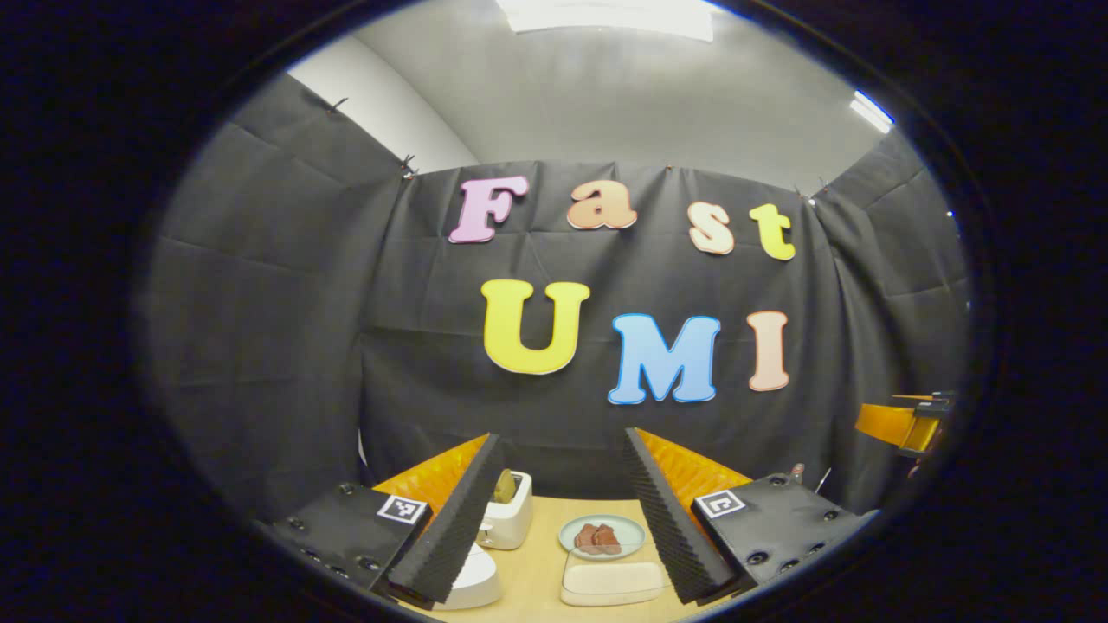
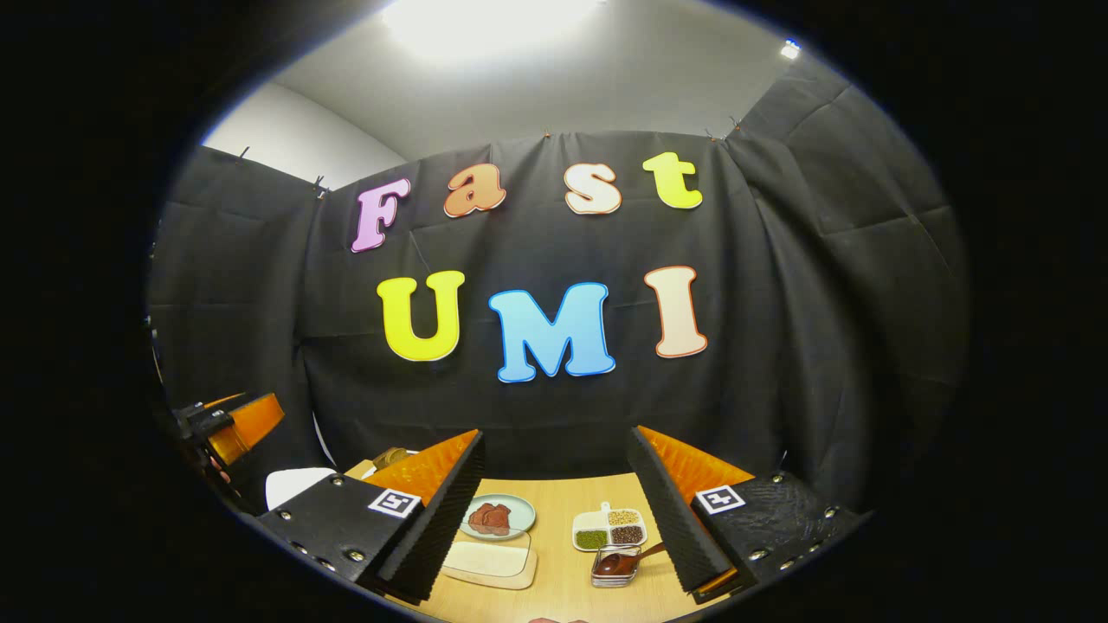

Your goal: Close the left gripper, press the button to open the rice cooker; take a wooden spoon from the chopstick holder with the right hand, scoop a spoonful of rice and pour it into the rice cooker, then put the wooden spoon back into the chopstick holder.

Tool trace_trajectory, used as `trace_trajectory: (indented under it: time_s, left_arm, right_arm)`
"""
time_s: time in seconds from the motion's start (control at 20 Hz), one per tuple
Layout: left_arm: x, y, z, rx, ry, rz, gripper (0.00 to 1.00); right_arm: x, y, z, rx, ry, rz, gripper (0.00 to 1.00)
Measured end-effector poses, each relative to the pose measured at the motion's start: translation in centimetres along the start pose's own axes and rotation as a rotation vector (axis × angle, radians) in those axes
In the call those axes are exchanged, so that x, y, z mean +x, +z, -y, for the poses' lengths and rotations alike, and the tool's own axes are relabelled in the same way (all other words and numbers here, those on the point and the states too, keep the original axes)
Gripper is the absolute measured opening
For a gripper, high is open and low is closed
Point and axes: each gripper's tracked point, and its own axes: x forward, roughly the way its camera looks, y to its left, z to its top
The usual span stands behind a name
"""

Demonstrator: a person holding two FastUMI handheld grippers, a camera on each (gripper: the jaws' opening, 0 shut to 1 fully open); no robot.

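Left gripper (image 1: 561,510) open, rice cooker (image 1: 472,581) beneath

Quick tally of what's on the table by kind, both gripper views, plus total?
Appliances: 2, toaster and white cooker
Round plates of meat: 1
Divided dishes of grains: 1
Flat white trays: 1
Clear tubs with a brown spoon: 1
Total: 6
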Motion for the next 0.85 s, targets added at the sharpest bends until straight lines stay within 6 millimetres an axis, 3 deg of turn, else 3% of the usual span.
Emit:
trace_trajectory:
  time_s: [0.1,0.2,0.25,0.3,0.8,0.85]
  left_arm:
    - [-0.8,0.4,2.2,0.011,-0.035,0.009,1.00]
    - [-1.0,0.3,2.9,0.019,-0.052,0.011,0.94]
    - [-0.9,0.0,3.2,0.016,-0.058,0.006,0.97]
    - [-0.7,0.6,3.2,0.011,-0.062,0.002,0.97]
    - [-0.4,0.1,2.1,0.015,-0.082,0.002,0.97]
    - [-0.4,0.0,1.9,0.017,-0.086,0.001,0.92]
  right_arm:
    - [-0.3,0.6,-0.6,-0.004,0.008,0.018,0.97]
    - [-0.3,0.3,-1.2,-0.018,0.016,0.014,1.00]
    - [-0.4,0.1,-1.5,-0.022,0.020,0.009,0.99]
    - [-0.3,0.0,-1.7,-0.025,0.021,0.005,1.00]
    - [-0.3,-0.5,-3.4,-0.040,0.014,-0.010,1.00]
    - [-0.3,-0.5,-3.5,-0.045,0.008,-0.011,1.00]
